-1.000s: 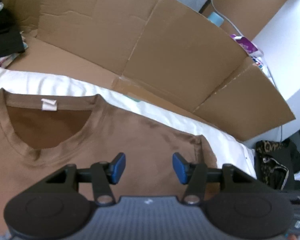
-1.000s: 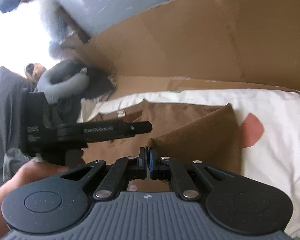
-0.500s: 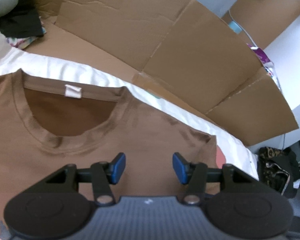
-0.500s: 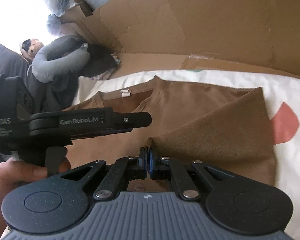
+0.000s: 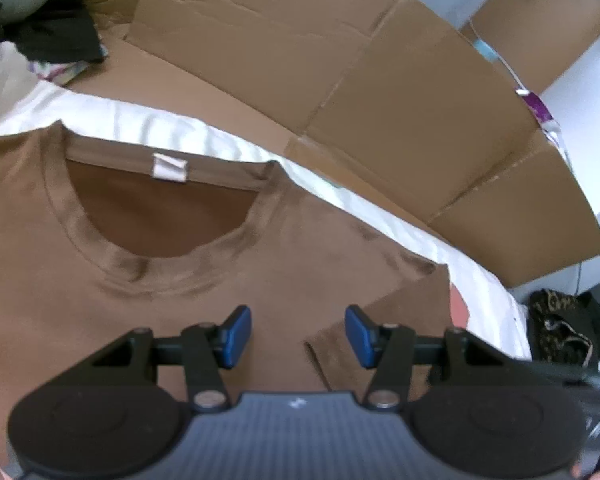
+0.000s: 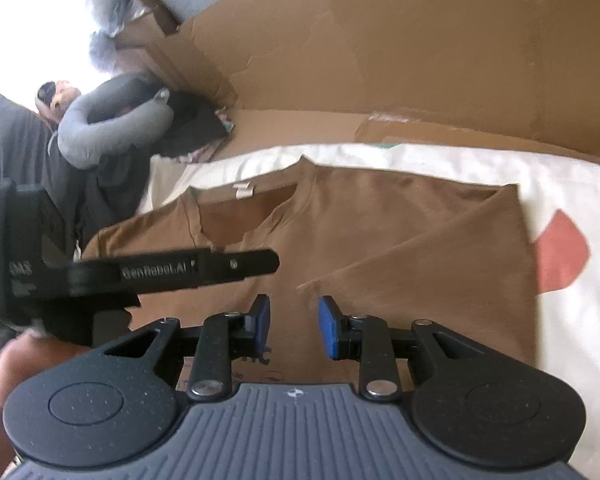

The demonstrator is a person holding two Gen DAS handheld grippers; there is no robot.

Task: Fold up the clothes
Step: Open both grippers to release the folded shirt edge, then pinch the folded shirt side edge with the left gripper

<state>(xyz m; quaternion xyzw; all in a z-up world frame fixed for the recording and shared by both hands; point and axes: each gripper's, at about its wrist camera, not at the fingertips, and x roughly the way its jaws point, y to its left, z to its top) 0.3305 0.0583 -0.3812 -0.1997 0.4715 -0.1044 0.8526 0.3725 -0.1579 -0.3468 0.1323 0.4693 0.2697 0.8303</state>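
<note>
Right wrist view has the right gripper low over a brown shirt, its blue pads parted and opening with nothing pinched between them; the point of the folded-in sleeve lies just ahead of the gap, free of both pads. I judge the cloth has been let go there so the sleeve rests across the chest, narrowing the shirt for the next fold. To its left in the same view the left gripper reaches in level over the shirt, with a hand on its handle. Left wrist view shows that left gripper about half open and holding nothing, poised over the chest just below the collar, probably ready to press the fabric flat or take the other side. The shirt lies front up on a white sheet with a reddish patch beside the folded edge; its neck label faces away from the grippers. Flattened cardboard stands behind the bed, seemingly as a backdrop rather than a box, and nothing can be seen held in it. A grey neck pillow and dark clothes are heaped at the far corner, well apart from the shirt, perhaps waiting their turn. No basket or bin shows.
</note>
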